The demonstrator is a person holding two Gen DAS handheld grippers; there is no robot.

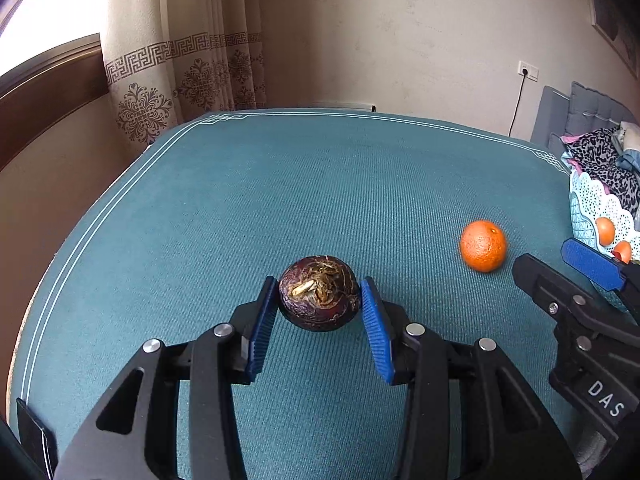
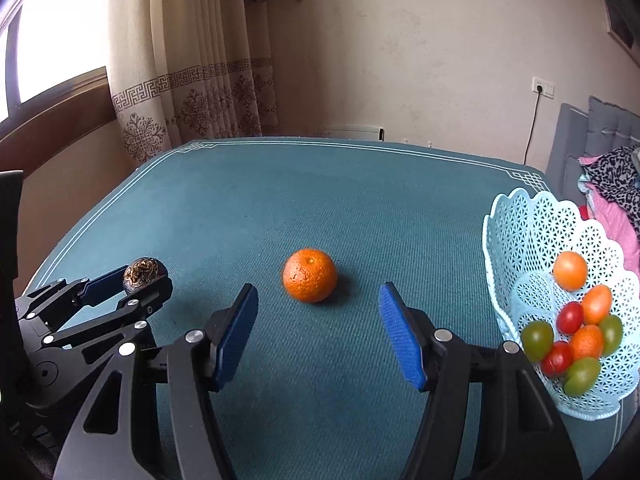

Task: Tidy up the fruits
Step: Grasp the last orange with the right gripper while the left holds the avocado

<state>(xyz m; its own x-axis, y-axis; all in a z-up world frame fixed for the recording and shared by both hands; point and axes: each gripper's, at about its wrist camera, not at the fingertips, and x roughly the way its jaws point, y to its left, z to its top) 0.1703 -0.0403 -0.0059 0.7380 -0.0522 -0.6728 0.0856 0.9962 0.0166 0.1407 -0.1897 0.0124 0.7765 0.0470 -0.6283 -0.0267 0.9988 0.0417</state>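
My left gripper [image 1: 319,293] is shut on a dark purple round fruit [image 1: 319,293], held between its blue pads just above the teal tablecloth [image 1: 280,184]. The same fruit [image 2: 144,274] and left gripper [image 2: 132,284] show at the left of the right wrist view. An orange [image 2: 310,275] lies on the cloth just ahead of my right gripper [image 2: 319,294], which is open and empty. The orange [image 1: 483,245] also shows at the right of the left wrist view. A light blue lattice basket [image 2: 516,240] at the right holds several small red, green and orange fruits [image 2: 570,270].
The cloth-covered table [image 2: 320,200] ends at white border lines at the far and left sides. A curtain [image 2: 192,80] and window hang behind. A grey padded headboard with clothes [image 2: 616,176] stands right of the basket. A wall socket with a cable [image 2: 543,87] is at the back right.
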